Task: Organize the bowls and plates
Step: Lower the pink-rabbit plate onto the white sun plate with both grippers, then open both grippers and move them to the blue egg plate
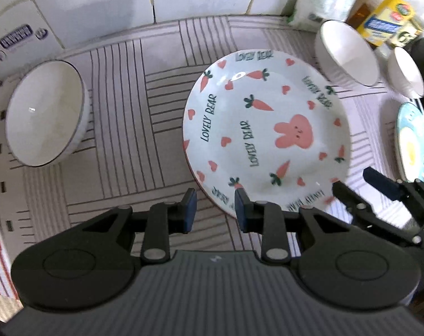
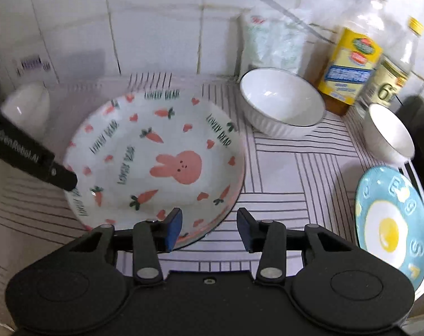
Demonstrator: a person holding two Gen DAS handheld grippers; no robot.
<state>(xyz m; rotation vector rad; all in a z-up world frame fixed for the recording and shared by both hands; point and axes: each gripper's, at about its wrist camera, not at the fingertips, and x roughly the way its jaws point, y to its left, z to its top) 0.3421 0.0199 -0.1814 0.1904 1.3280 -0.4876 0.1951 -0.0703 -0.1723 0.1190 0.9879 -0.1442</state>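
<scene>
Grippers hover with jaws apart over the dishes on the striped mat.

Left gripper (image 1: 215, 207) is spread, holding nothing, at the near rim of the rabbit plate (image 1: 265, 128); a white bowl (image 1: 44, 112) sits far left. Right gripper (image 2: 209, 228) gapes wider, empty, one pad over that plate's edge; the egg plate (image 2: 391, 224) lies rightmost.

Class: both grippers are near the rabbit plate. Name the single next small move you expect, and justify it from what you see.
Probably the right gripper eases forward-left so the near rim of the rabbit plate sits between its fingers. Both grippers are open and empty, and its left pad already overlaps that rim; the left gripper is open beside it.
</scene>
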